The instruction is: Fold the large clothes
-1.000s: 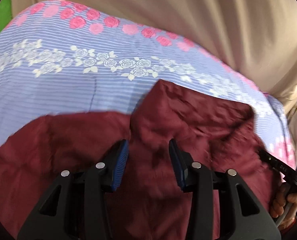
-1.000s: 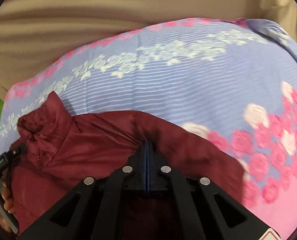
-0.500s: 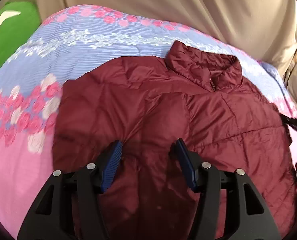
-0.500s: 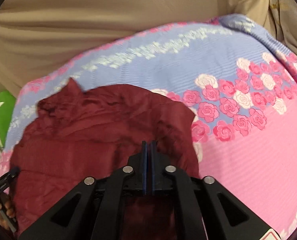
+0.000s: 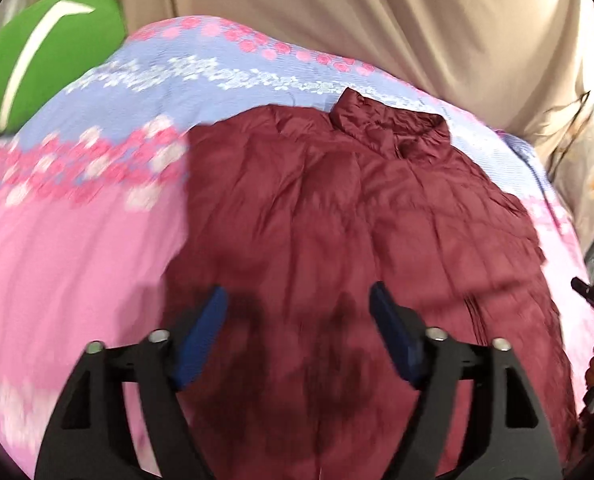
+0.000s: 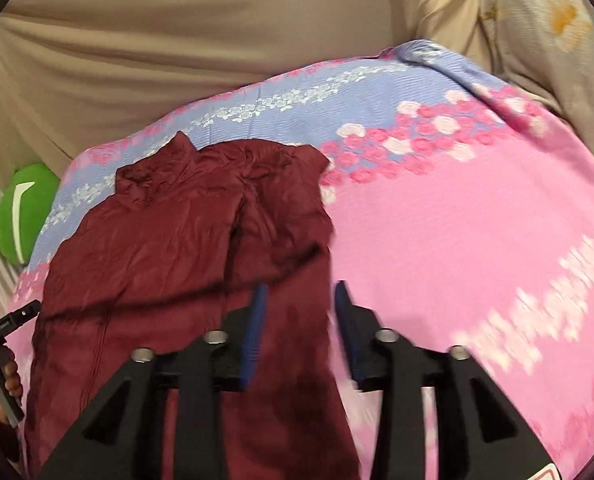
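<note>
Maroon jacket (image 5: 361, 240) lies lengthwise away from both grippers on the bed (image 6: 477, 240), collar farthest; left gripper (image 5: 297, 320) and right gripper (image 6: 297, 312) jaws opening, empty, above its near hem

- a dark maroon puffer jacket (image 5: 349, 216) lies spread flat on the bed, front side up, its stand-up collar at the far end
- the fabric is shiny, quilted and finely creased
- the collar stands slightly raised and open, with the front closure running down from it
- in the right wrist view the jacket (image 6: 185, 240) shows one side folded in over the body, making a straight fold edge along its right side
- the near hem end runs out under the bottom of both views, so its lower edge cannot be seen
</note>
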A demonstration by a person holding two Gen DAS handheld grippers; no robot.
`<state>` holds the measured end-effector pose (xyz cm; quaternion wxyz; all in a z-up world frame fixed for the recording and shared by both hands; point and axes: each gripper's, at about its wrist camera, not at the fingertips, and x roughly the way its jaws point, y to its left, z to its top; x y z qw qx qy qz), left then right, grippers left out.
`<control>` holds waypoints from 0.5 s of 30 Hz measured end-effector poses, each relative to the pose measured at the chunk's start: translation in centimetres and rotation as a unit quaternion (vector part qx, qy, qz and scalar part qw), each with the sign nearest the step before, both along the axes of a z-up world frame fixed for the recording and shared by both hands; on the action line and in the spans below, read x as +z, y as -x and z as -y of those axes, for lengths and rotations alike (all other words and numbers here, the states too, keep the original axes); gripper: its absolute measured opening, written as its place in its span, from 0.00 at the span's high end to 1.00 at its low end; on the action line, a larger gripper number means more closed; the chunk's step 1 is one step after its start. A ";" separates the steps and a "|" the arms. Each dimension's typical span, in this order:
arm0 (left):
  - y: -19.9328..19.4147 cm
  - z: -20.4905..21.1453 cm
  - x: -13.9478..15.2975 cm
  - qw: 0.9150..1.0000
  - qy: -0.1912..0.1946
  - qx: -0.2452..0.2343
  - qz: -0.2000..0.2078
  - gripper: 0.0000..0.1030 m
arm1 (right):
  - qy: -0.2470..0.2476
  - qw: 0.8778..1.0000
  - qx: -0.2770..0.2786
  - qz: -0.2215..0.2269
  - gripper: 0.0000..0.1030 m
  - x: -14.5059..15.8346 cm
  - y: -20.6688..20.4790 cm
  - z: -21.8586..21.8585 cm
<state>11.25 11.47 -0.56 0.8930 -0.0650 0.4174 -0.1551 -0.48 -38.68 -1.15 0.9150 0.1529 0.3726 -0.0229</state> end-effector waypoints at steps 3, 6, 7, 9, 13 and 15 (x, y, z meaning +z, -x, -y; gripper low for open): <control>4.8 -2.8 -0.4 1.000 -0.002 0.004 -0.027 0.23 | 0.004 1.000 0.009 -0.007 0.40 -1.0 5.9 1.0; 9.1 -5.6 -1.3 0.998 0.008 0.005 -0.062 0.19 | -0.001 0.999 0.028 -0.043 0.36 -3.0 11.7 2.0; 10.1 -6.3 -1.6 0.997 0.014 0.003 -0.070 0.18 | -0.002 0.998 0.034 -0.054 0.36 -3.5 13.0 2.1; 12.9 -7.9 -2.2 0.995 0.032 0.003 -0.092 0.18 | -0.010 0.996 0.050 -0.074 0.36 -4.6 16.2 2.5; 16.0 -9.3 -2.9 0.987 0.088 -0.017 -0.130 0.17 | -0.069 0.990 0.089 -0.081 0.36 -5.9 20.1 2.8; 17.5 -8.9 -3.5 0.981 0.101 -0.052 -0.160 0.17 | -0.078 0.988 0.114 -0.074 0.35 -6.2 21.6 2.3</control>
